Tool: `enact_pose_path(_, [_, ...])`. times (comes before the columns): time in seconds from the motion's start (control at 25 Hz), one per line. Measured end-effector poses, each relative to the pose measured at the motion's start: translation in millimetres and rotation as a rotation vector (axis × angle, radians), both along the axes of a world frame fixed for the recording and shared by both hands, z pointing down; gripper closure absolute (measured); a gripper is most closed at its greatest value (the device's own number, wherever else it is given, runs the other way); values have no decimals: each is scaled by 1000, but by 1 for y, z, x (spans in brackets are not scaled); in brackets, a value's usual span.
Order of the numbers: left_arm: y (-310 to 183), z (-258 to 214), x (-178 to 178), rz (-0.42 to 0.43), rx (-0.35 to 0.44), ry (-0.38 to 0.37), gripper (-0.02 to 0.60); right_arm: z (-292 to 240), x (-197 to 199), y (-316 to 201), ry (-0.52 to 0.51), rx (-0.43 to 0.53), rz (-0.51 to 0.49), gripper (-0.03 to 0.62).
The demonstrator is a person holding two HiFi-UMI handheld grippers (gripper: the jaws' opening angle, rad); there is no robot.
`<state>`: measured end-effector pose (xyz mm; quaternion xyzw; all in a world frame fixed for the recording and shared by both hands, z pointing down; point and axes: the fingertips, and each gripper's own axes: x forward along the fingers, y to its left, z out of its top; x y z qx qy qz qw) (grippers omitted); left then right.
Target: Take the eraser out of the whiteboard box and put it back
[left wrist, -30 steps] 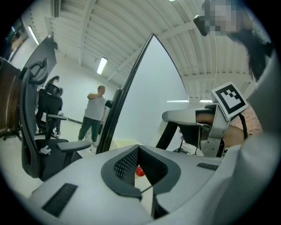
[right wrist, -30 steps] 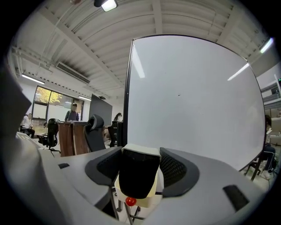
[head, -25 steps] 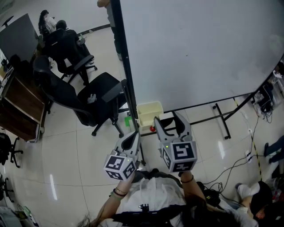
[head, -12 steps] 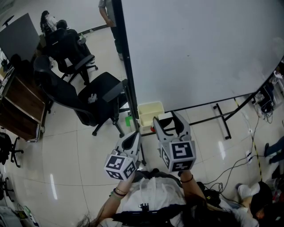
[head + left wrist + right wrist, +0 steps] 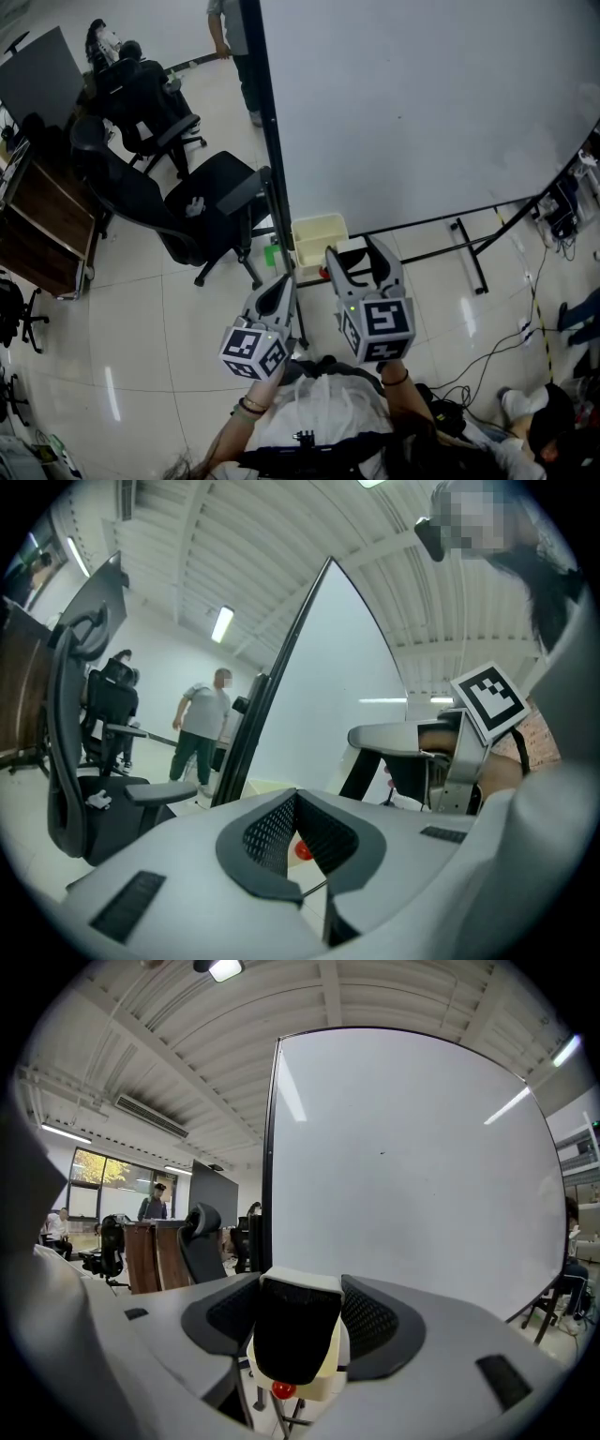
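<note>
At the left stand 2 black office chairs (image 5: pixel 202 202), the farther one half hidden. A person (image 5: pixel 232 23) at the top edge is cut off above the waist. The left gripper (image 5: pixel 284 284) is clenched on nothing, and 1 small red ball (image 5: pixel 302 850) shows past its jaws. 1 cream whiteboard box (image 5: pixel 316 234) sits at the lower left corner of the whiteboard (image 5: pixel 422 103), its inside hard to make out. The right gripper (image 5: pixel 352 249) grasps 1 eraser (image 5: pixel 298 1335), pads pressed on both sides, outside the box and just beside it.
</note>
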<state>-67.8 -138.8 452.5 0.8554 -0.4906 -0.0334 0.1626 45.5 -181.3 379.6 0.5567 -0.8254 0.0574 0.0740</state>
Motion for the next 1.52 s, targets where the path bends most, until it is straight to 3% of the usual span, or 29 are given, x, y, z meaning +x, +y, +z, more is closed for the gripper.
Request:
enact_pose_path(0.44, [0,2,-9,-29,-6,4,597,-25,-14,-51,-4,155,19,310])
enact_pose_path(0.76, [2,2,-30,-96,-14,5,597,6,-35,-85,38,115,17,310])
enact_pose_path(1.12, [3,7,-40,-127,-28,11,597,71,-40,-101,131,-28,15,306])
enact_pose_path(1.36, [3,7,-38,-130,-30,14,597,52,-34,-90,81,47,25,304])
enact_pose_path(1.44, [3,7,-34,-121,-29,14,597,27,-22,-76,28,129,44,359])
enact_pose_path(1.52, [3,7,-32,-114,-30,13,597,1,-3,-55,-72,215,87,548])
